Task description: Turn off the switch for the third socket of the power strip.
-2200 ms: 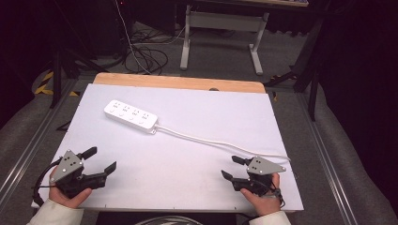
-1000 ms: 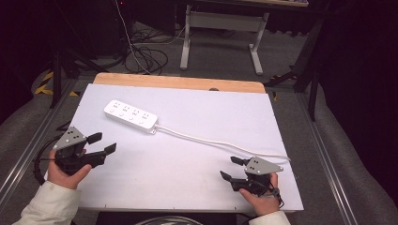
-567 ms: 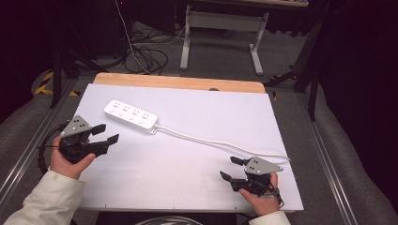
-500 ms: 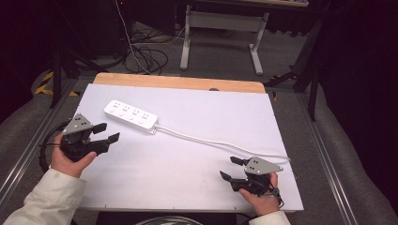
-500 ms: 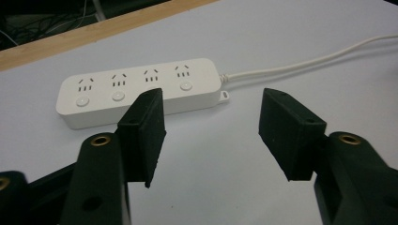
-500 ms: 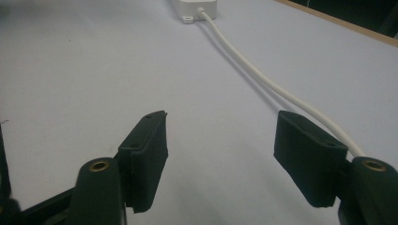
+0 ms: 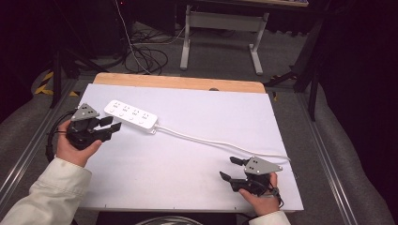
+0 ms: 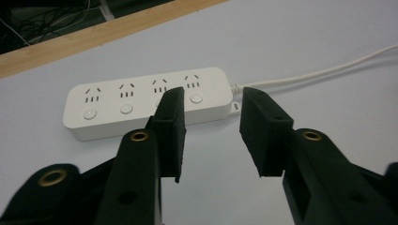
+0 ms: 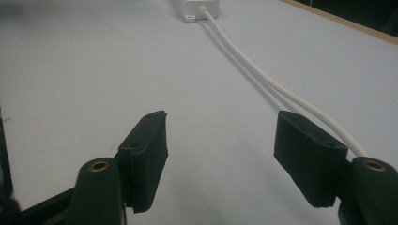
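Note:
A white power strip [image 7: 131, 116] with four sockets lies on the white table top [image 7: 197, 140] at the far left; its white cord [image 7: 220, 144] runs right to the table's right edge. My left gripper [image 7: 110, 124] hovers open just left of the strip, which fills the upper part of the left gripper view as the power strip [image 8: 141, 101] beyond the jaws. My right gripper [image 7: 231, 168] rests open near the front right corner. In the right gripper view the cord [image 9: 277, 86] passes beside the right jaw and meets the strip's end [image 9: 197, 8].
A wooden strip [image 7: 178, 82] edges the far side of the table. Beyond it on the floor stand a grey metal stand [image 7: 220, 33] and loose black cables [image 7: 145, 54]. Metal rails [image 7: 328, 154] flank the table.
My left gripper has moved forward from the front left corner up to the power strip, staying open. The right gripper has not moved.

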The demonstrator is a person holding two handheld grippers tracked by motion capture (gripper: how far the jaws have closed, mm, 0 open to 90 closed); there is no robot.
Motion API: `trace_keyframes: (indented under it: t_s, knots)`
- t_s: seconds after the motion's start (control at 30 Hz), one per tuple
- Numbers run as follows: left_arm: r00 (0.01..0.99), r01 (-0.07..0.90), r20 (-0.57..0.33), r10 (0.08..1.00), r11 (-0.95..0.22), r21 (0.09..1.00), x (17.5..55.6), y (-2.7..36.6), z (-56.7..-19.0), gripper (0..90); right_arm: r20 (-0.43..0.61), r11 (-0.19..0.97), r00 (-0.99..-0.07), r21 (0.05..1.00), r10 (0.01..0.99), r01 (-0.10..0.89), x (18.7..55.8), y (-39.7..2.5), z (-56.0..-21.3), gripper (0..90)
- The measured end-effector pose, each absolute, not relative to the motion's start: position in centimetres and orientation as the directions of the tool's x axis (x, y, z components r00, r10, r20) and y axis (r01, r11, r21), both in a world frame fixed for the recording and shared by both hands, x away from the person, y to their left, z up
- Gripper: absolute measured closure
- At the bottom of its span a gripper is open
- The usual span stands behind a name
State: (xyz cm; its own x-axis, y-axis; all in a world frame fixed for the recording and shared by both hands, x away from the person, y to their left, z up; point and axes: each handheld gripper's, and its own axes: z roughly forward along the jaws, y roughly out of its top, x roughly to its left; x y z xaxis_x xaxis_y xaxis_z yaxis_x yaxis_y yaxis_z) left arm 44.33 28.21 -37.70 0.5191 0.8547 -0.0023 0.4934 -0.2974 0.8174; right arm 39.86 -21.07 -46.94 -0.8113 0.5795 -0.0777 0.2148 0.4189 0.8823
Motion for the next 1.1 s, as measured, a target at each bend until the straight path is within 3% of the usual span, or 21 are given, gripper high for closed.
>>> trace_keyframes:
  t_s: [0.13,0.3,0.5,0.97,1.1]
  knots:
    - [0.516,0.495,-0.001,0.857,-0.296,0.817,44.7,28.3,-37.4,69.5,-0.074,0.416,-0.812,0.883,0.578,0.216,39.9,-21.1,-47.0,35.4]
    - [0.499,0.504,-0.001,0.867,-0.289,0.814,45.5,28.5,-37.0,88.9,-0.073,0.417,-0.813,0.883,0.577,0.216,39.9,-21.1,-47.0,35.3]
    - [0.484,0.534,-0.036,0.874,-0.263,0.804,47.0,29.1,-37.6,89.9,-0.071,0.411,-0.812,0.886,0.579,0.216,39.9,-21.1,-47.0,35.3]
    - [0.414,0.488,-0.013,0.910,-0.210,0.847,51.0,30.3,-40.2,89.9,-0.069,0.412,-0.815,0.885,0.576,0.216,39.9,-21.1,-47.0,35.1]
    - [0.405,0.534,-0.050,0.913,-0.191,0.824,52.3,30.7,-41.5,89.8,-0.070,0.414,-0.817,0.885,0.572,0.214,39.9,-21.0,-47.1,35.0]
